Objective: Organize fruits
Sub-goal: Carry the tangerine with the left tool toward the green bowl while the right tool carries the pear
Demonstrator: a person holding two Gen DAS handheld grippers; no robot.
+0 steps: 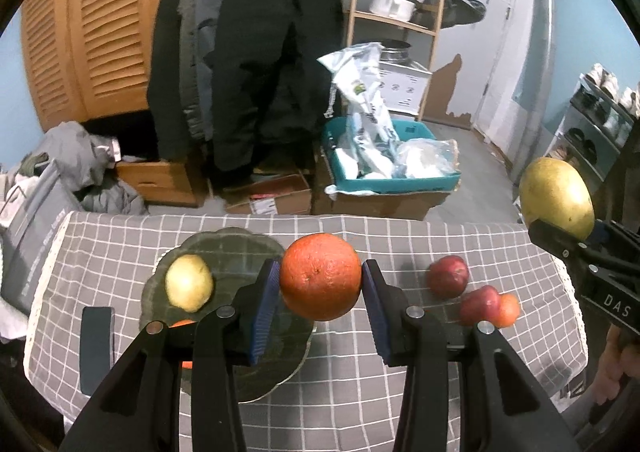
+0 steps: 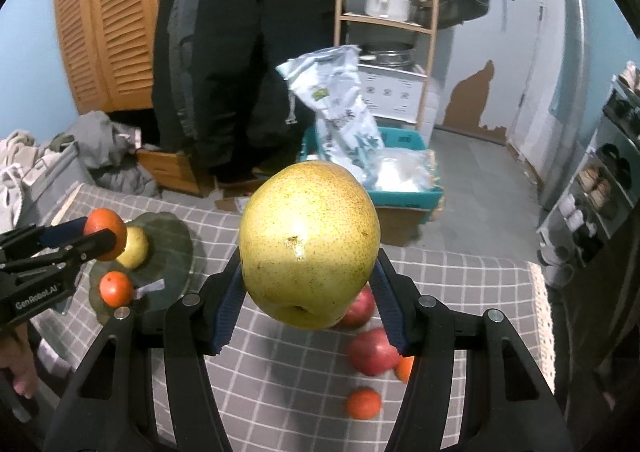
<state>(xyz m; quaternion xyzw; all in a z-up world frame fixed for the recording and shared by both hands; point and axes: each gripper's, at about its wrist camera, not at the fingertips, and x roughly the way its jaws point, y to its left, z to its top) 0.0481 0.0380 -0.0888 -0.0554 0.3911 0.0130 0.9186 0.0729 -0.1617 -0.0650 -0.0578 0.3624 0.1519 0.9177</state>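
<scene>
The left hand-held gripper (image 1: pixel 320 284) pinches a round, dimpled orange (image 1: pixel 320 277) between its blue ribbed pads, holding it clear above the desk (image 1: pixel 400 392), which is covered by a grey cloth with a white grid. Just to the left of this gripper and below it lies a dark, translucent glass plate with a wavy rim (image 1: pixel 240 248); a small pale yellow pear (image 1: pixel 189 283) rests on the plate, and a small orange fruit (image 2: pixel 116 288) sits on the plate's near part, mostly hidden behind the gripper's arm in the left wrist view. To the right of the left gripper, two dark red apples (image 1: pixel 448 277) lie on the cloth, the nearer one touching a small orange tangerine (image 1: pixel 509 310). The right hand-held gripper (image 2: pixel 308 284) clamps a large yellow-green speckled pear (image 2: pixel 310 242) between its pads, raised above the desk and well to the right of the left gripper. Directly beneath that pear the red apples lie on the cloth, and nearer to the right gripper's base sits another small round orange tangerine (image 2: pixel 363 403). A hand (image 1: pixel 616 368) grips the right gripper's handle at the edge of the left wrist view.
</scene>
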